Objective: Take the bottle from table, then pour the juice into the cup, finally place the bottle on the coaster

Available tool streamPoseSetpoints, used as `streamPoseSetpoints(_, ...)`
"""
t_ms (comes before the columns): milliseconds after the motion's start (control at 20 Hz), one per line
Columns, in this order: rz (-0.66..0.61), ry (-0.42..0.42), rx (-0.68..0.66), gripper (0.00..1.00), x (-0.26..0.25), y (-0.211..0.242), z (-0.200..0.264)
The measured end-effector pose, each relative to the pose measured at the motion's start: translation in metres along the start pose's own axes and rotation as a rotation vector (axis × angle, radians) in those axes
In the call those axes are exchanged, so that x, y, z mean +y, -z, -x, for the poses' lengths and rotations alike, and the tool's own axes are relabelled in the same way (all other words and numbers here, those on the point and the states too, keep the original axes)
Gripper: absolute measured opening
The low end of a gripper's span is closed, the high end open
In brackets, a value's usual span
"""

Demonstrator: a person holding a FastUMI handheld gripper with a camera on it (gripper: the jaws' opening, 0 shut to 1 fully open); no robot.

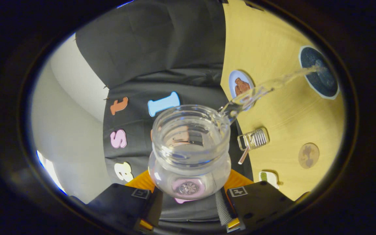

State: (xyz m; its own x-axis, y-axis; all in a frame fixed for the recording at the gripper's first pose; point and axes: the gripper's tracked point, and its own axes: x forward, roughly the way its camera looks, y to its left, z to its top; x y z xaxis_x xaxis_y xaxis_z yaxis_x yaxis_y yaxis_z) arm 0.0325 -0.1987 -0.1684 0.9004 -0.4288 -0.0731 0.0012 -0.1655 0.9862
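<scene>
**Pour under way, coaster still to come**

The gripper (189, 195) holds the clear bottle (190, 153) between its two fingers, one finger pressing each side of the bottle's lower body, so the grasp looks firm. The bottle is tipped well over: its open mouth faces the camera and the yellow table (273, 42) stands sideways in the view, off to the right of the bottle. A thin clear stream (273, 85) leaves the lip of the bottle and arcs across the table to the dark cup (319, 72), whose round white-rimmed opening shows beyond the fingers, well apart from the bottle. The stream appears to end inside that opening.

Judging from this, the first step is done, since the bottle is off the table and in the grip. The second step, pouring, is in progress; some liquid remains visible inside the bottle, though how full the cup is cannot be told.

Left to do: finish the pour, bring the bottle upright and set it on the coaster. A round disc with a brown figure (241, 85) lies on the table behind the stream, and a tan disc (308, 155) lies further along; which of them is the coaster cannot be told. A small ribbed clear object (254, 139) sits between them.
</scene>
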Motion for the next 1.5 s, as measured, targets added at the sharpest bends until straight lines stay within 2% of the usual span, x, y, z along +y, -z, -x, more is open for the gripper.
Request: streamPoseSetpoints(1500, -0.193, -0.085, -0.087, 0.72, 0.018, -0.016, -0.013)
